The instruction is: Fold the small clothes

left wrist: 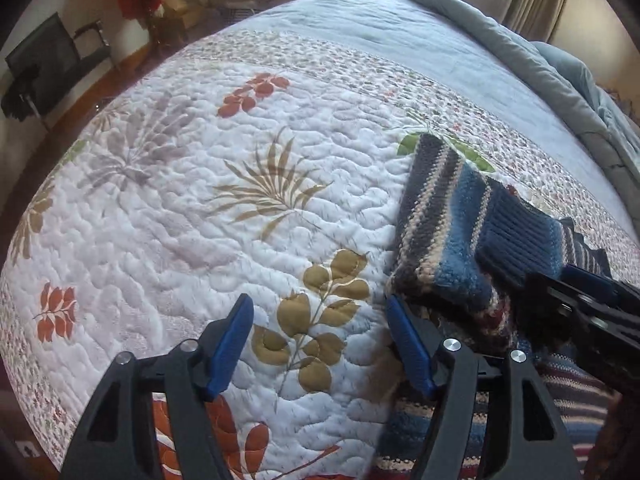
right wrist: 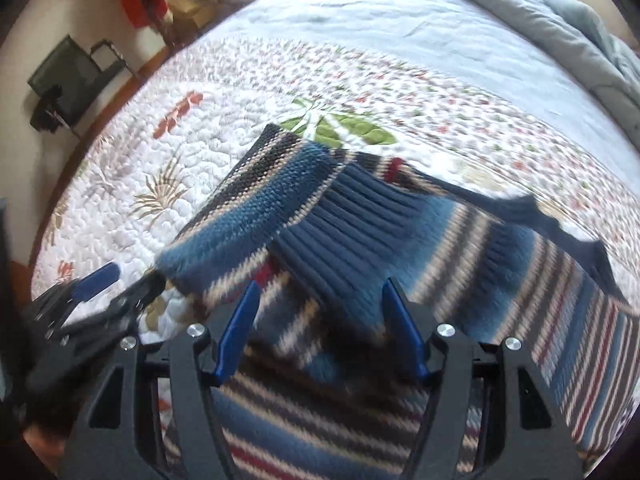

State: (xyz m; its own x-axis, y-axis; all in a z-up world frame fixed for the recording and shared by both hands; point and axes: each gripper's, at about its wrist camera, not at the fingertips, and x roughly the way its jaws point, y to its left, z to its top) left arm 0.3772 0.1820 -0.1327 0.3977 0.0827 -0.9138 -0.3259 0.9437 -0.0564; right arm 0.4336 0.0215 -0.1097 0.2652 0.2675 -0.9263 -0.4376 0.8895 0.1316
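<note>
The striped blue, cream and red knitted sweater (right wrist: 360, 240) lies on the white quilted leaf-print bedspread (left wrist: 180, 200), one sleeve folded across its body, long axis running from lower right to upper centre of the right wrist view. The right gripper (right wrist: 320, 320) hovers directly above it, fingers wide and holding nothing. The left gripper (left wrist: 320, 340), also wide and holding nothing, stands over bare quilt with the sweater's edge just beside its right-hand finger, so the right hand is nearer.

My left gripper (left wrist: 320, 344) pointed steeply down, jaws apart and empty; my right gripper (right wrist: 320, 332), also spread, gripped nothing at lower centre of frame.
</note>
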